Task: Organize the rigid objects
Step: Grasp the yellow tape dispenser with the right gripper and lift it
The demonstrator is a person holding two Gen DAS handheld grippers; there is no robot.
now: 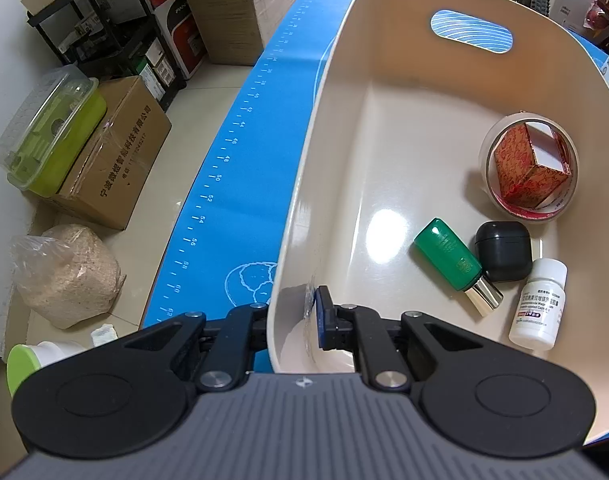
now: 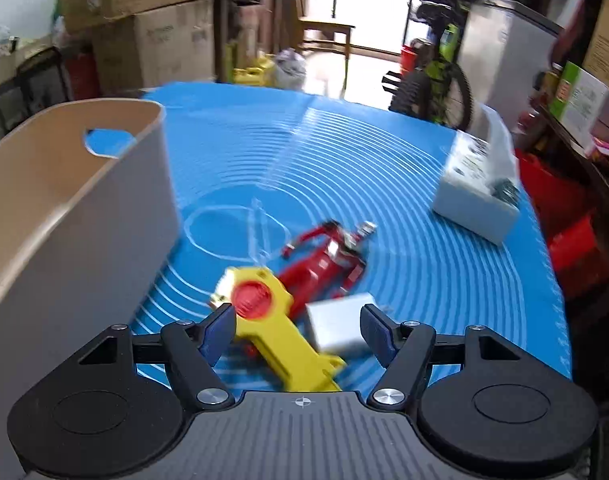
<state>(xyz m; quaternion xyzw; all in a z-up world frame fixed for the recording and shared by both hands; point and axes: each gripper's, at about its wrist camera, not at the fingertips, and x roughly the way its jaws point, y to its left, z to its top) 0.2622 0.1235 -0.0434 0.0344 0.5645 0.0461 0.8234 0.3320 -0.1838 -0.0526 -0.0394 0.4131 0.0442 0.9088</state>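
Your left gripper is clamped on the near wall of the beige bin, one finger inside, one outside. Inside the bin lie a green bottle, a black case, a white pill bottle and a red box. Just right of the bin, your right gripper stands wide open, holding nothing, over a yellow toy, a white block and a red toy.

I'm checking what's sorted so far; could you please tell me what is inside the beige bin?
The bin holds a tape roll around a red box, a green bottle, a black case and a white bottle. The near corner is hidden.
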